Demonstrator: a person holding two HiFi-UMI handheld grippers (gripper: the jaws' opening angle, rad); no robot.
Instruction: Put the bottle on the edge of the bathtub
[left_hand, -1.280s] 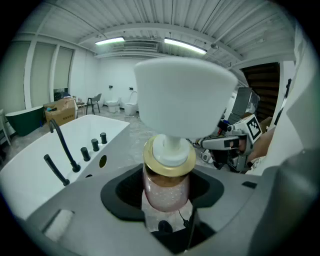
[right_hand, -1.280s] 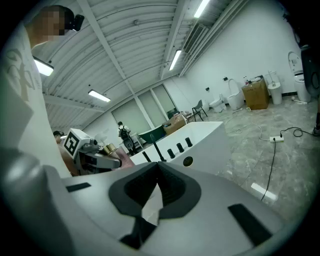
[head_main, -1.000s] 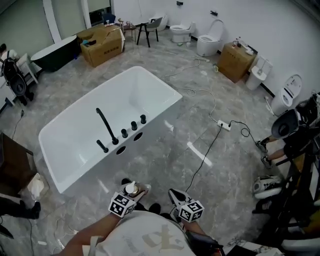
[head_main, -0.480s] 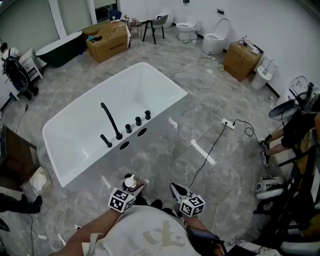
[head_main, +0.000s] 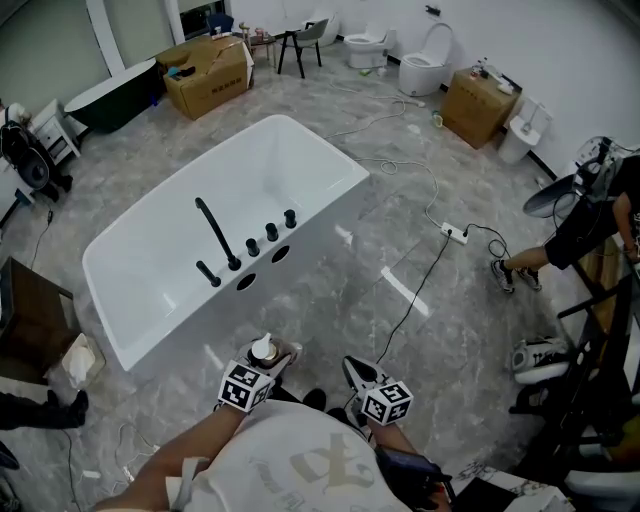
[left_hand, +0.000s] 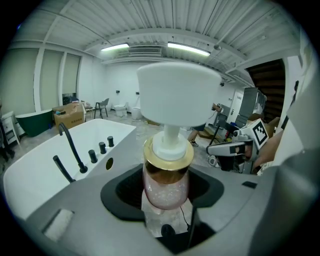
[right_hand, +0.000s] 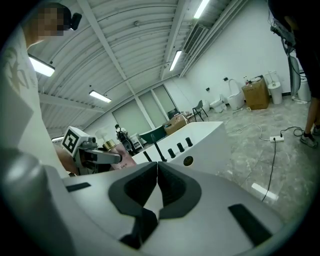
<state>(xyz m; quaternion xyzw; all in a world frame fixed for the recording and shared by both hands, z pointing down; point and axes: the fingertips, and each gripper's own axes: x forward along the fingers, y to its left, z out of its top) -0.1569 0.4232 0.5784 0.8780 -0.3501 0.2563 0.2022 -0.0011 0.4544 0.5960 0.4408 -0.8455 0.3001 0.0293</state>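
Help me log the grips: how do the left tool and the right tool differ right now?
The left tool is closed on a pink glittery pump bottle with a gold collar; the right tool is shut on nothing. The left tool sits nearer the white bathtub than the right tool. Both hang close to the person's body.

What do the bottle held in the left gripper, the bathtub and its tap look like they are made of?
The bottle looks like clear glossy plastic or glass, since pinkish glittery contents show through. Its pump head is matte white plastic, and the collar is shiny gold, likely metallised. The bathtub is smooth glossy white, acrylic or ceramic. The tap is matte black, probably coated metal.
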